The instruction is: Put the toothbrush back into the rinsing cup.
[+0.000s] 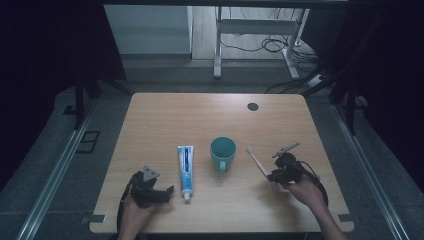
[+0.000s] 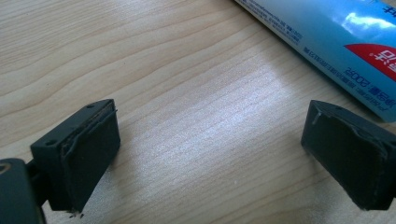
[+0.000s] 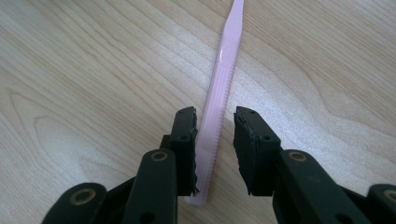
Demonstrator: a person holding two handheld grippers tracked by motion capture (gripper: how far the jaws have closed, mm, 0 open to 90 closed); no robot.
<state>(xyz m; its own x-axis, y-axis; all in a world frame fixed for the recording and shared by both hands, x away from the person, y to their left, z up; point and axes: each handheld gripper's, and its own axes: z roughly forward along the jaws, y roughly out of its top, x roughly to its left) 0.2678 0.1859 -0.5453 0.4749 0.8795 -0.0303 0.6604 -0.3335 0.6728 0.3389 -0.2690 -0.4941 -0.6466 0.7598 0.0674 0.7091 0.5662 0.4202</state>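
Wooden table (image 1: 165, 115) with a teal mug (image 1: 223, 152) near its middle, taken here as the landmark. A pink toothbrush (image 1: 257, 161) lies flat just right of the mug, bristle end away from the person. A toothpaste tube (image 1: 185, 167) lies just left of the mug, cap toward the person.

The right gripper (image 1: 276, 174) stands over the handle end of the toothbrush (image 3: 219, 100), its jaws partly apart and straddling the handle. One pad looks to be touching the plastic; the other stands off with a gap, so nothing is clamped yet.

The left gripper (image 1: 165, 194) rests left of the tube, on the side away from the mug, with its jaws wide apart and nothing between them; the tube (image 2: 327, 42) lies just beyond one pad.

Handling, as a judgement: the toothbrush is light, stiff, thin and glossy, so it may slip or pivot. The ribbed section of the handle offers the surest hold.
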